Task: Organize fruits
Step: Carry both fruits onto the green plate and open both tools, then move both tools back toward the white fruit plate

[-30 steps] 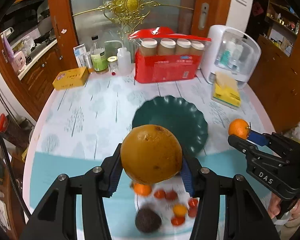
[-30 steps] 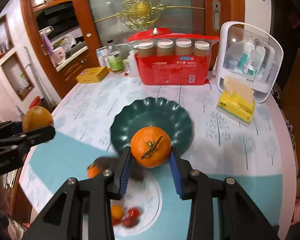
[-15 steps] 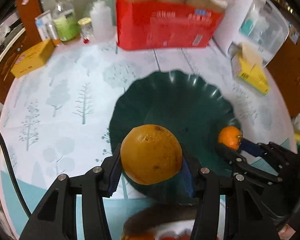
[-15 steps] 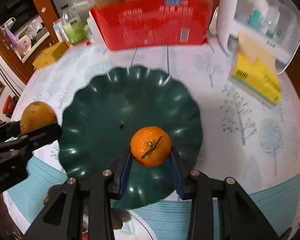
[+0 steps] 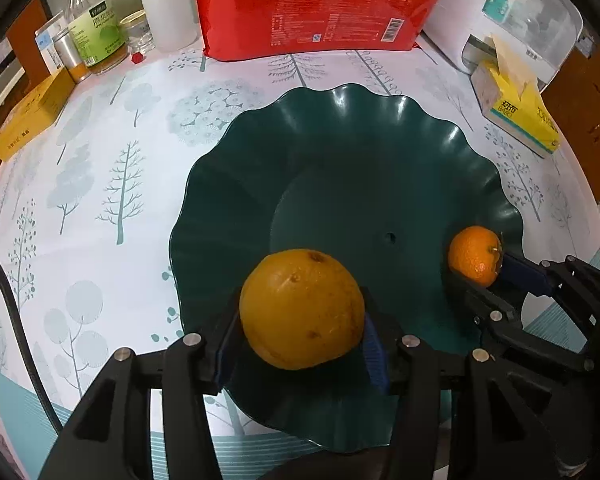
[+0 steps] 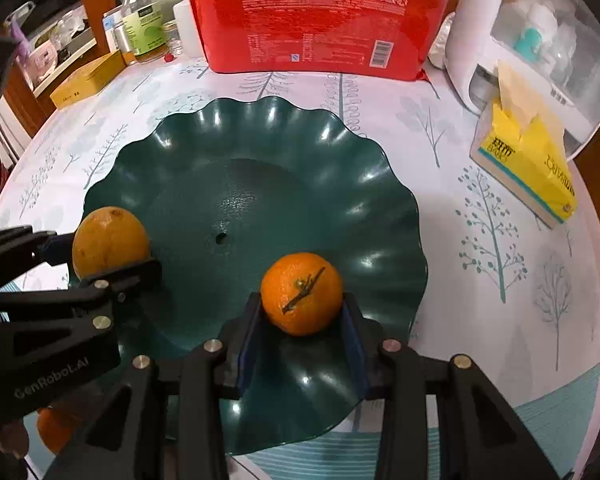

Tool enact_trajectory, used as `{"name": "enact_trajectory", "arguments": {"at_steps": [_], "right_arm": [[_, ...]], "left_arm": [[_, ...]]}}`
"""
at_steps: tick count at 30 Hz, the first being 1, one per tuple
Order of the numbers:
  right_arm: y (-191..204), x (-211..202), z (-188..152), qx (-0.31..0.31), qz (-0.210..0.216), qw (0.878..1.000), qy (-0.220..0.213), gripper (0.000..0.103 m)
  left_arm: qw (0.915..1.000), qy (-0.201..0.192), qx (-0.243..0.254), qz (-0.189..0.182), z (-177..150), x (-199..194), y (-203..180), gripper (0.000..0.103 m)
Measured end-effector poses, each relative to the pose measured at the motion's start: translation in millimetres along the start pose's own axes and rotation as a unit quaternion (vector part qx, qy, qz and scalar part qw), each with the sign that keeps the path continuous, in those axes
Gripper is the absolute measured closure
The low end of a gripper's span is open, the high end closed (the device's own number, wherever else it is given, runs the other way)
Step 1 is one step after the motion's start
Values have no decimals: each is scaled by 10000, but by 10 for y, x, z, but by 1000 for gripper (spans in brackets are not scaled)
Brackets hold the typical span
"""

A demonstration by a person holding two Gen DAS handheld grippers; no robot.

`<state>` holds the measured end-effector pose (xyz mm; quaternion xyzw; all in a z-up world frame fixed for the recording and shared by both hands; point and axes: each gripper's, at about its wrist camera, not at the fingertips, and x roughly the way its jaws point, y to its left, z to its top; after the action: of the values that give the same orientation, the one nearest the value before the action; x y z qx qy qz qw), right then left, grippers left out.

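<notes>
Two fruits are being held over the same dish, one per gripper. Nearest the left wrist camera, the left gripper (image 5: 302, 354) is clamped on an orange (image 5: 302, 310), which is squeezed between the blue pads (image 5: 374, 356) above the near edge of the green plate (image 5: 340, 152). The right gripper (image 6: 302, 334) is closed on a mandarin (image 6: 302, 294), stem side up, also over the near part of the plate; whether either fruit touches the dish can't be told.

"CenRobot.AI" can be read on the left gripper body in the right wrist view, bottom left. Another orange fruit (image 6: 54, 430) is partly hidden just under that gripper.

The plate is scalloped, with a small hole (image 6: 221, 238) seen near its middle, and is set on a tablecloth (image 5: 100, 184) printed with trees.

Further back on the right, a yellow tissue box (image 6: 526, 168) marked "BABO" is leaned against a white dispenser (image 6: 540, 40). At the far edge a red pack (image 5: 320, 4) is stood, labelled "一次性纸杯", with a barcode low on its right. To the left of it, a white bottle (image 5: 168, 12), a green-labelled bottle (image 5: 96, 28) (small print too blurry to be trusted) and a yellow box (image 5: 32, 116) are lined up.
</notes>
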<state>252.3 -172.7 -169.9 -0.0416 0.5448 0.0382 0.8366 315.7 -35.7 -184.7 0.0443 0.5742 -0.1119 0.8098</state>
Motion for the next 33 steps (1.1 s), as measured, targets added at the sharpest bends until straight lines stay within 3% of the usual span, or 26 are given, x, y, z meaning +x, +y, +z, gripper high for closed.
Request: {"name": "enact_trajectory", "arguments": {"at_steps": [3,6,10,16,27,33], "right_arm": [[13,4,-22,-56,-14,10000,-3,61],[10,-16,-17,-28,31,10000,-17,57],[47,-131,-24,-43,83,9998,-196,47],[92,-337,-54,-67,137,9990,-408,44],[89,-665,-128,16,158,9982,-587,44],[74,-744,-186,127,70,9989,-456,44]], "left_arm": [[10000,-36,29,-35,2,-47,-10,44],[9998,-139,6,-110,8,-142,-1,25],[9996,-269,0,-127,10,-288,-11,21],[9983,-384,-252,-352,-50,-517,51,21],[9924,-1008,-661,-242,-239,-984,186,21],[9938,-905,-615,-174,-323,-1087,183,21]]}}
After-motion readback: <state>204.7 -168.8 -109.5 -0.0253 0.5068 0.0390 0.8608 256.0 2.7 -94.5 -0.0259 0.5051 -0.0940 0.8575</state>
